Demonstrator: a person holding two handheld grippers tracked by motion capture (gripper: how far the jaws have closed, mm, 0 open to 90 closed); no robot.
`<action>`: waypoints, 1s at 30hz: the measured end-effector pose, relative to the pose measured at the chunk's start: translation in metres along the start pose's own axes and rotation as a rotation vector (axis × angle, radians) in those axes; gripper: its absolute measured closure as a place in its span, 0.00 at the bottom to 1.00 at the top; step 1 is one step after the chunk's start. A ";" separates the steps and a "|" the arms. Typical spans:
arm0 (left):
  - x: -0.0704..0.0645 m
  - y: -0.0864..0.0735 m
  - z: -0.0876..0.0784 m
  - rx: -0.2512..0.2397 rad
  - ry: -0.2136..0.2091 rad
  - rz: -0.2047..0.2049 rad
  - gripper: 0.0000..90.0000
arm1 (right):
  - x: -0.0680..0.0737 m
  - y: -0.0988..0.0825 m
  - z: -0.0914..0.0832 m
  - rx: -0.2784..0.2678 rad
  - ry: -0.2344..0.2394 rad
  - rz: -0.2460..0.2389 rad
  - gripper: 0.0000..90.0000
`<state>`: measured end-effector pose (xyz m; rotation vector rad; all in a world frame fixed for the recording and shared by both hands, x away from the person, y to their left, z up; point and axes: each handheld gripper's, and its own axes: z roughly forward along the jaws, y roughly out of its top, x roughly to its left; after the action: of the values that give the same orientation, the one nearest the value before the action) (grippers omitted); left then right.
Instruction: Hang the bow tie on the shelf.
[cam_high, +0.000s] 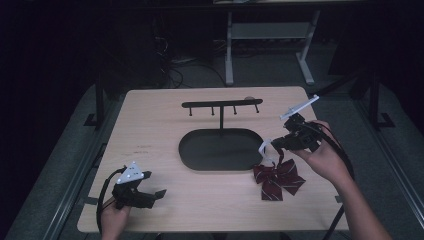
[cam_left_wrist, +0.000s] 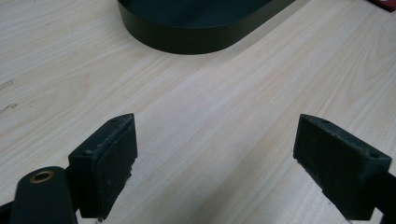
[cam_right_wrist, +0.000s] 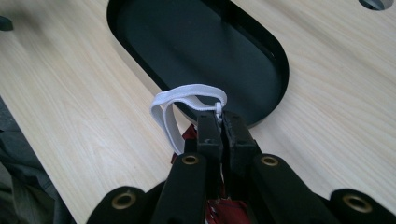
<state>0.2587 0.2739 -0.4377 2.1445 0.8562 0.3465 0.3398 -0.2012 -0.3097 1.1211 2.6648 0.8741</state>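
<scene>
Work in hand: hanging the bow tie (cam_high: 278, 180) on the hook stand (cam_high: 222, 106) by its white strap (cam_high: 266, 149).

**Done so far**
- The right claw (cam_right_wrist: 219, 122) is closed on the white strap. In the right gripper view the two jaws stand pressed together, with the strap's small white fitting pinched at their tips and the loop (cam_right_wrist: 180, 112) standing free to one side.
- The strap is raised off the table (cam_high: 150, 125). The dark red striped bow tie lies just in front of the right end of the black tray (cam_high: 190, 155); whether it rests on the table or hangs just clear of it cannot be told.

**Left to do**
- The bow tie is near the tray but well apart from the crossbar. All four pegs (cam_high: 212, 112) under the bar are bare.
- By judgement, the remaining steps are: lift the bow tie clear, carry it over the tray to the bar, slip the loop over a peg, then release.

**Left claw**
- The left claw (cam_left_wrist: 215, 168) is open, jaws wide apart, with bare table between them.
- It rests low at the near left corner of the table, well apart from the bow tie, pointing toward the tray wall (cam_left_wrist: 196, 44).
</scene>
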 end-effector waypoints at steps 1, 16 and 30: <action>0.000 0.000 0.000 0.000 0.000 -0.002 0.15 | 0.000 0.001 -0.001 -0.005 0.006 -0.001 0.97; 0.000 0.001 0.000 -0.013 0.001 -0.010 0.15 | 0.006 0.019 -0.009 -0.019 0.000 -0.036 0.97; -0.001 0.001 -0.001 -0.016 -0.004 0.004 0.15 | 0.009 0.039 -0.008 -0.010 -0.013 -0.054 0.97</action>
<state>0.2577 0.2737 -0.4362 2.1315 0.8443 0.3497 0.3551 -0.1769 -0.2810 1.0445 2.6633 0.8670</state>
